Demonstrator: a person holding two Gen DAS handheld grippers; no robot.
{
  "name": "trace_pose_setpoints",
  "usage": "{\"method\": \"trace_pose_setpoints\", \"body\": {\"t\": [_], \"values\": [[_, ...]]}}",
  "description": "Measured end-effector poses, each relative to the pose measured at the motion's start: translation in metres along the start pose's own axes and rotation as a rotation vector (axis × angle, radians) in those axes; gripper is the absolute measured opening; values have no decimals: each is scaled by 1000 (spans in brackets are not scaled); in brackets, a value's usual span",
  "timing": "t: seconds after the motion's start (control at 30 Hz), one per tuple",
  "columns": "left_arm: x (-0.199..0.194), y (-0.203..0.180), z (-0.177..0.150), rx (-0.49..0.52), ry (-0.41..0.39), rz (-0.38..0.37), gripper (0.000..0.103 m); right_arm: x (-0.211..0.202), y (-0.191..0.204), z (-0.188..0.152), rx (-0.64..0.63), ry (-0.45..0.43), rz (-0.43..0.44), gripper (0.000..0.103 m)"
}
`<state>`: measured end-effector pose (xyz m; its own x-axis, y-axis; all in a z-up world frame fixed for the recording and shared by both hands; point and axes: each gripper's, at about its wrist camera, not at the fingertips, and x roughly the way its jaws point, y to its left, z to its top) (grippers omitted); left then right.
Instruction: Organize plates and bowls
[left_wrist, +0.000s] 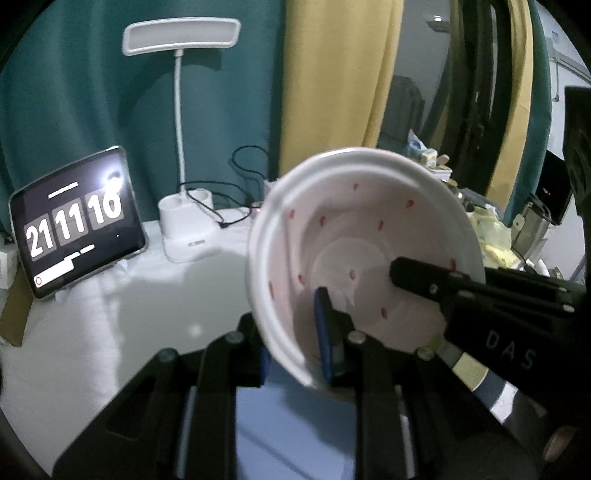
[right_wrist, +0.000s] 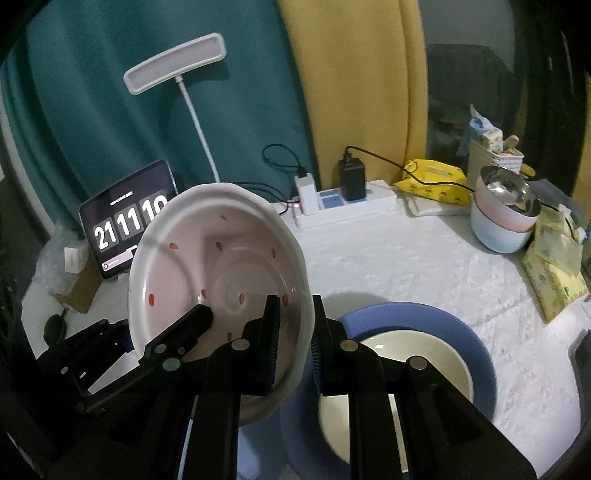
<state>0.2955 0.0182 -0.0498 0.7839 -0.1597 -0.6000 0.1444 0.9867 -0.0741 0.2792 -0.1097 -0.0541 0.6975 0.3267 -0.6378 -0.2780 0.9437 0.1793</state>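
Nearest the cameras, a white bowl (right_wrist: 218, 273) with red flecks is held clear of the worktop (right_wrist: 424, 266), tilted so that its inside faces the lenses. It is gripped by both tools at once. The right gripper (right_wrist: 294, 343) is clamped on the near right rim, one finger inside the bowl and one outside. The left gripper (left_wrist: 295, 350) is clamped on the near left rim in the same manner; its jaws are nearly together, with only the bowl wall between them.

The bowl is judged to be stiff, glazed and breakable, of moderate weight, with a smooth and probably slippery surface. The rim is the only practical hold, and a grip at two points is judged sound against swinging or slipping. A knock against the dishes below could chip it.

Just beneath and to the right, a cream plate (right_wrist: 406, 369) is seen resting on a blue plate (right_wrist: 476, 354) on the worktop. Whether the bowl is meant for this stack cannot be told.

Farther right, a steel bowl (right_wrist: 506, 192) is nested in a pink and pale blue stack. At the far edge a power strip (right_wrist: 347, 210), a lamp (left_wrist: 181, 147) and a tablet (left_wrist: 77, 225) showing a clock are noted, well apart from the bowl.
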Motion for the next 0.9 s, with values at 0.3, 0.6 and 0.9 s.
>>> {"method": "trace_pose_setpoints", "body": {"t": [0.3, 0.6, 0.9], "values": [[7, -33, -4, 31, 18, -7, 22, -11, -35, -7, 31, -7, -4, 17], [18, -67, -15, 59, 43, -8, 22, -17, -70, -21, 55, -2, -7, 17], [31, -90, -31, 83, 85, -2, 22, -15, -97, -39, 75, 27, -4, 17]]}}
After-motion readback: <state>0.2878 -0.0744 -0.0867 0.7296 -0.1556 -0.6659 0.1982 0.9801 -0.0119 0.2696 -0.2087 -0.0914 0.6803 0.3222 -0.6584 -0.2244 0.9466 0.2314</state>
